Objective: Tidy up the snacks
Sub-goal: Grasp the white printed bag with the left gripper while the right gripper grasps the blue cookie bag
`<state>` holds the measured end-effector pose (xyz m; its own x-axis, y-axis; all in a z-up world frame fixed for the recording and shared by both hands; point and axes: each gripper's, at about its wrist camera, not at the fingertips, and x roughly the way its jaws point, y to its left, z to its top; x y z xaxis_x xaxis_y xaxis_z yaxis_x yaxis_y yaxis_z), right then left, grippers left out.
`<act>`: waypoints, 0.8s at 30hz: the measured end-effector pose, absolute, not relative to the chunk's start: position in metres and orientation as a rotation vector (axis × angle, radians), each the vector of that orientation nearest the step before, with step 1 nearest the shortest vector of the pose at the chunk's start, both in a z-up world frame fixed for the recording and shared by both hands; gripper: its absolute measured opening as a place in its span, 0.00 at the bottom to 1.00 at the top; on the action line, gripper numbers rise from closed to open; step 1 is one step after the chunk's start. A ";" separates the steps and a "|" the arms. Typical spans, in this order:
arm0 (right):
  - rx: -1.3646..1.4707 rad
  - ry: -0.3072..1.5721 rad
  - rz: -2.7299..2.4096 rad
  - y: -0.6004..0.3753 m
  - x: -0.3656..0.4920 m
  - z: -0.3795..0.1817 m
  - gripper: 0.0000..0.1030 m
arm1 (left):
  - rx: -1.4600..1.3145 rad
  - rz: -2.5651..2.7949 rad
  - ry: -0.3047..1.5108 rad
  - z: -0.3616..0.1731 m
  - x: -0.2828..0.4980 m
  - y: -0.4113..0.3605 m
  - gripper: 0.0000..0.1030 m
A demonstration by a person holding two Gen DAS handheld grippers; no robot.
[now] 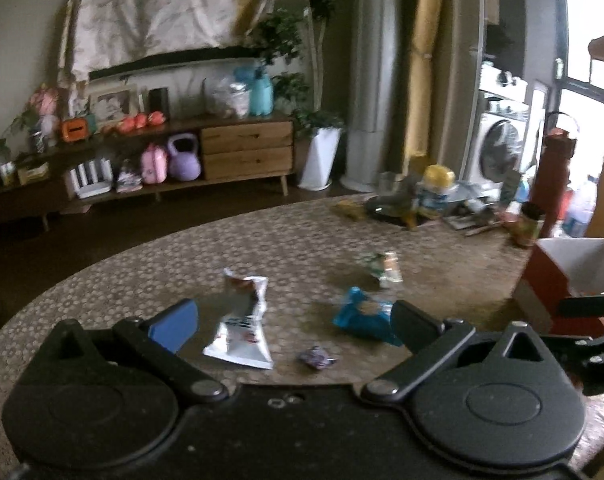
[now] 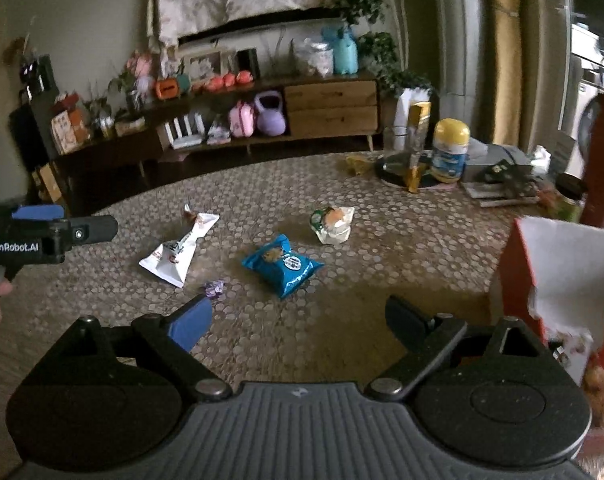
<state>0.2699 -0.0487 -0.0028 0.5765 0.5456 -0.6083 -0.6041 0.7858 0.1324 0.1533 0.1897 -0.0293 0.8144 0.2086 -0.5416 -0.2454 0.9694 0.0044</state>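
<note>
Now both handheld tools hover over a patterned table (image 2: 402, 240) strewn with snacks, and neither grips anything. Seen from its own camera, the left gripper (image 1: 294, 320) has its jaws spread wide, the white foil packet (image 1: 240, 332) lying on the cloth between them and just ahead, untouched. The right gripper (image 2: 298, 316) is likewise parted and empty above bare cloth, with the blue snack bag (image 2: 282, 266) just beyond its fingertips. A small purple candy (image 2: 214, 289) sits near the right tool's blue-padded finger, and a green-and-white packet (image 2: 333, 222) lies farther back, well apart from the others. A red-and-white box (image 2: 558, 276), open at the top, stands at the right edge of the table and looks the likely place for the loose items, though the pictures do not settle that. Judged from this layout, the step in hand is a first pick-up, and it is best done by lowering each tool until one finger slides along the cloth on either side of a packet, then closing across the crimped end or a narrow waist rather than the puffed middle. Thin foil may slip or crumple, so a slow squeeze suits it. The candy, being tiny, calls for careful centring. The two tools should keep apart over the box.
</note>
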 end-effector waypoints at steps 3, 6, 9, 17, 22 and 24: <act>-0.114 0.690 0.711 -0.034 0.283 -0.009 0.92 | -0.077 0.266 0.591 -0.038 0.167 0.203 1.00; -0.155 0.694 0.745 -0.016 0.298 -0.016 0.92 | -0.083 0.284 0.612 -0.048 0.180 0.215 1.00; -0.188 0.699 0.760 -0.001 0.315 -0.027 0.92 | -0.089 0.302 0.632 -0.058 0.193 0.224 1.00; -0.281 0.758 0.755 0.036 0.355 -0.061 0.92 | -0.106 0.313 0.694 -0.087 0.224 0.241 1.00; -0.336 0.778 0.791 0.056 0.370 -0.078 0.92 | -0.115 0.320 0.730 -0.105 0.242 0.253 0.99; -0.358 0.778 0.797 0.063 0.375 -0.083 0.92 | -0.119 0.324 0.742 -0.112 0.248 0.257 0.99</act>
